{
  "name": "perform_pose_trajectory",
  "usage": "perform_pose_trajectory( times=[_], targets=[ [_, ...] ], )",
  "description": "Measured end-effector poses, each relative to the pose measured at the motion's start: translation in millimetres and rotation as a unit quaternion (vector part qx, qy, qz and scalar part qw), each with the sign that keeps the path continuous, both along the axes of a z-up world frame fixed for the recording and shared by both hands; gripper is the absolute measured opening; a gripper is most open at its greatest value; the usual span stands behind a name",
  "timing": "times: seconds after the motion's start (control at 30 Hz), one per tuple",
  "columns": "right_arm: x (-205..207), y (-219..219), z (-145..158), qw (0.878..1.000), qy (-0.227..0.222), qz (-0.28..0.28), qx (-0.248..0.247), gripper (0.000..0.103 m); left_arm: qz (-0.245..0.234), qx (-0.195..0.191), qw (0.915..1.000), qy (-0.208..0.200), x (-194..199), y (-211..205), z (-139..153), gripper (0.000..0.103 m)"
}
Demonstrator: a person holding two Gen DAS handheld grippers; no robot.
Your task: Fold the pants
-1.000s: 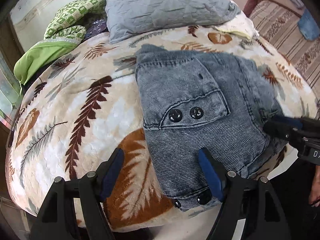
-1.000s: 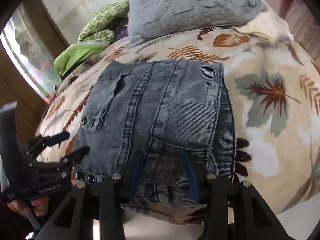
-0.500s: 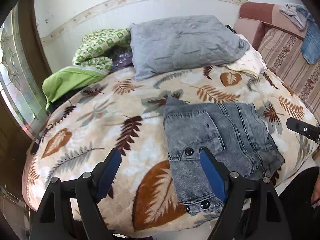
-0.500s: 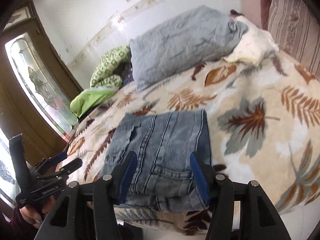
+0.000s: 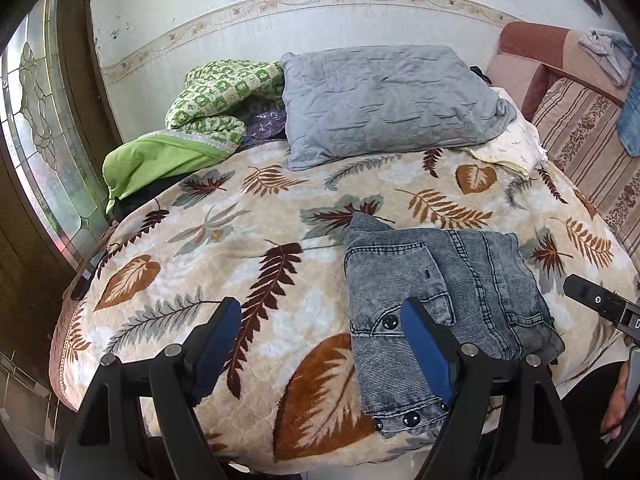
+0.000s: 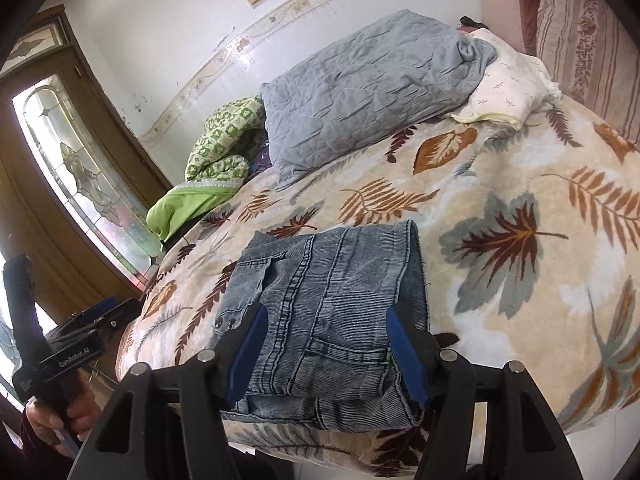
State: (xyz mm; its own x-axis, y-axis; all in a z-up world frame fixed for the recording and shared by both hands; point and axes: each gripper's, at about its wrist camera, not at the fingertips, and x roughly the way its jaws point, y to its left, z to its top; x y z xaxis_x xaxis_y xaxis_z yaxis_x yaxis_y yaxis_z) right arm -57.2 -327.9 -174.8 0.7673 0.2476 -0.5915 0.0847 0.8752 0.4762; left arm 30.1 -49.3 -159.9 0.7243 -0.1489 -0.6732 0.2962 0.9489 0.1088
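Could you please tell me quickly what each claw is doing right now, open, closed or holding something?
Left claw: open, holding nothing, raised off the folded pants.
Right claw: open, jaws have just been opening; pants lie beyond it, not gripped.

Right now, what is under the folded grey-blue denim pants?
The folded grey-blue denim pants lie flat on the cream leaf-print blanket near the bed's front edge. Their own lower layers show at the near edge; whatever lies beneath the fold is covered.

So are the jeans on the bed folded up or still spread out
Folded. The jeans lie as a compact stacked rectangle on the leaf-print blanket, layered edges showing at the near end, with no leg stretched out.
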Motion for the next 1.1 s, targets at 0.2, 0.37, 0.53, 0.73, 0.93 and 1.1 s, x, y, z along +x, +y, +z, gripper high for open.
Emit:
perform_pose_trajectory(
  times=[0.2,0.37,0.53,0.73,0.93,1.1],
  targets=[
    [1.9,0.9,-2.3,1.000,0.003,-0.001,0.006,0.066,0.009,0.000,0.9999,0.009,4.6,4.9,-5.9,0.082],
    [3.0,0.3,-3.6,1.000,0.006,-0.004,0.009,0.066,0.014,0.001,0.9997,0.021,8.6,6.8,-11.3,0.082],
    [3.9,0.6,-5.0,1.000,0.009,-0.005,0.013,0.066,0.016,0.003,0.9995,0.025,10.7,7.0,-14.6,0.082],
    [4.6,0.6,-6.0,1.000,0.010,-0.004,0.014,0.066,0.019,0.007,0.9993,0.032,12.8,7.6,-19.4,0.082],
    [5.2,-0.1,-6.7,1.000,0.012,-0.005,0.017,0.066,0.022,0.010,0.9990,0.037,14.6,7.9,-23.4,0.082],
    [5.5,-0.2,-6.8,1.000,0.012,-0.004,0.017,0.066,0.024,0.010,0.9988,0.041,16.1,8.6,-26.3,0.082]
  ],
)
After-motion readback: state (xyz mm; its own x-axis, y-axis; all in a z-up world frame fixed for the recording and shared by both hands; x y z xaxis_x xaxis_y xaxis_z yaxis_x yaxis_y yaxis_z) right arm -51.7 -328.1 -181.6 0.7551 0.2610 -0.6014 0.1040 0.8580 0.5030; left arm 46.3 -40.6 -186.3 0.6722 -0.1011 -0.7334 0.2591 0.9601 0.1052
